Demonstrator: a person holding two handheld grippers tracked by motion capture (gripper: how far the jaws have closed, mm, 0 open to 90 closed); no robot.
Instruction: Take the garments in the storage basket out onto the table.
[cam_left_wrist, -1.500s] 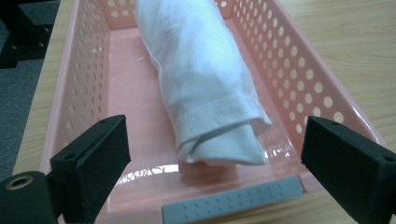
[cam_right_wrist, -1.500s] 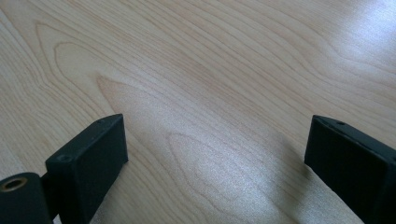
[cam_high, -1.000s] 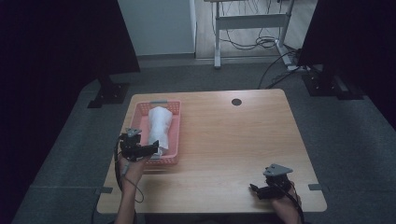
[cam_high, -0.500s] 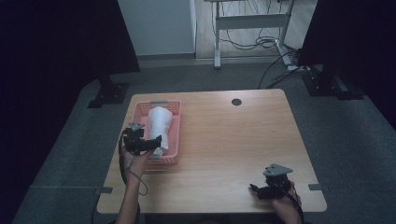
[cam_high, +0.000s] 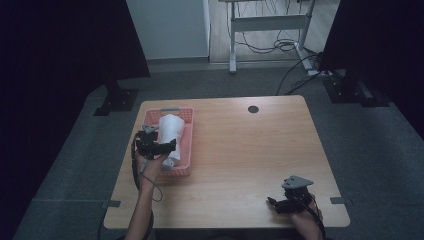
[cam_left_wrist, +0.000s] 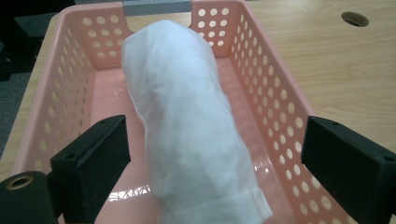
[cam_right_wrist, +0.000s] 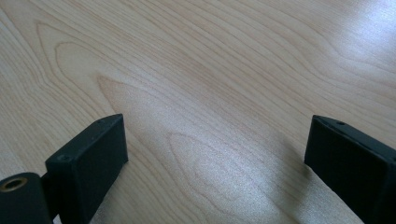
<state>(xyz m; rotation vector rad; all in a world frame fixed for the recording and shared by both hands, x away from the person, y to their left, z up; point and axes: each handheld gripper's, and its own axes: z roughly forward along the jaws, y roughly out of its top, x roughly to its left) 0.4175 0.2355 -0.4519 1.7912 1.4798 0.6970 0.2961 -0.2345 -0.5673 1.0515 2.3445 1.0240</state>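
The left tongs hover over the near end of the pink basket, jaws spread wide on either side of a white rolled cloth bundle that lies lengthwise inside it, on the left part of the desk. Neither jaw touches the cloth. The right tongs sit low over bare wood at the desk's near right corner, also wide apart and holding nothing. If the left tongs close here, the soft cloth could squash and slip out, or only its outer layer could be pinched so the roll unwinds. The right-hand jaw stands close to the perforated wall and might catch it, dragging the light basket along.
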